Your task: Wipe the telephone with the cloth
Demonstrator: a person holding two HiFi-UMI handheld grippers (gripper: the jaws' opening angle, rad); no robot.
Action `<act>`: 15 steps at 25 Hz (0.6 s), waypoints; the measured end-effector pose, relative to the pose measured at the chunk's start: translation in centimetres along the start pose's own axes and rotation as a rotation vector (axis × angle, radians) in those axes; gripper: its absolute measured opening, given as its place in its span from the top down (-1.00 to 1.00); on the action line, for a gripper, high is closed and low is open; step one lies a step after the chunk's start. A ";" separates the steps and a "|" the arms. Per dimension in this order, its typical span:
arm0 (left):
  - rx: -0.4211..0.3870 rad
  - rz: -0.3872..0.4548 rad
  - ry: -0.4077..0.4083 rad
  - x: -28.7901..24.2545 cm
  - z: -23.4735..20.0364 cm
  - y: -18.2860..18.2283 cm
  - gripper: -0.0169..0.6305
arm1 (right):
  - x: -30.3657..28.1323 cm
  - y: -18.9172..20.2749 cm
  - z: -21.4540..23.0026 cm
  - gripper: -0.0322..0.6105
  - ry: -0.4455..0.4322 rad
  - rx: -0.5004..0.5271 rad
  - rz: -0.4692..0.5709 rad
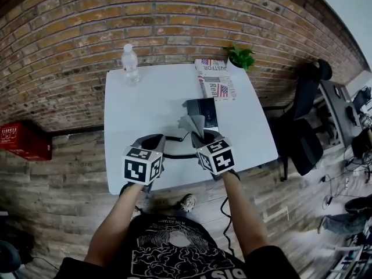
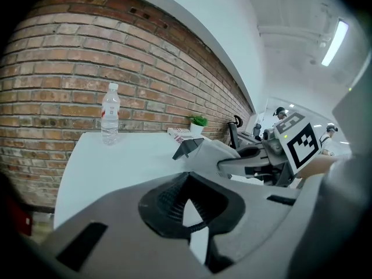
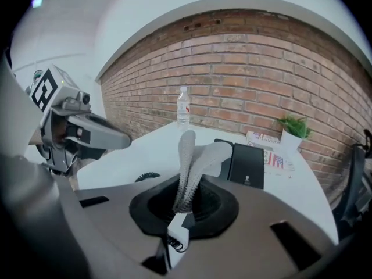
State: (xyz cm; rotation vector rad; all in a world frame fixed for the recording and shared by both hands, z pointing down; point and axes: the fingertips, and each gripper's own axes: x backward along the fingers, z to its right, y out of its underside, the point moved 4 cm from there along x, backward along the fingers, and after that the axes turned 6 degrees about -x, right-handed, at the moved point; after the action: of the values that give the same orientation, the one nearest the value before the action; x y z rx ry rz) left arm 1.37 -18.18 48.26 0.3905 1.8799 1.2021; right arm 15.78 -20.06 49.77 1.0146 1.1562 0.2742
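While my right hand-held gripper (image 3: 183,197) pinches the cloth (image 3: 196,156) before the telephone (image 3: 247,165) at mid-frame, wiping looks unstarted; my left hand-held gripper (image 2: 187,207) sits clenched, empty

The person holds both bare forearms out in front, nearly parallel, with a hand-held gripper in each hand. The left forearm (image 1: 119,214) ends in the left hand-held gripper (image 1: 156,139), whose jaws meet at the tips with nothing between them. The right forearm (image 1: 241,208) carries the right hand-held gripper (image 1: 203,137), level with the left and just beside it. Its jaws are pinched on a grey cloth (image 3: 195,158) that stands up out of them.
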 end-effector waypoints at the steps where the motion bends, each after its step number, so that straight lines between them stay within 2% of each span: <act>1: 0.000 0.002 -0.002 -0.2 0.0 -0.2 0.93 | 0.3 -0.7 0.4 0.87 -0.002 0.002 0.017; 8: 0.012 0.011 -0.043 -0.8 -0.4 -0.9 0.93 | 0.9 -5.1 3.6 0.87 -0.004 0.022 0.087; 15: 0.023 0.014 -0.090 -1.4 -1.0 -1.5 0.93 | -1.0 -8.3 7.7 0.87 0.000 0.089 0.067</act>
State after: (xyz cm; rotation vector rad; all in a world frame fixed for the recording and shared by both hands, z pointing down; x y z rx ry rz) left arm 1.66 -20.38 47.82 0.4634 1.8180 1.1549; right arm 19.38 -29.26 44.27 1.1332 1.1437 0.2781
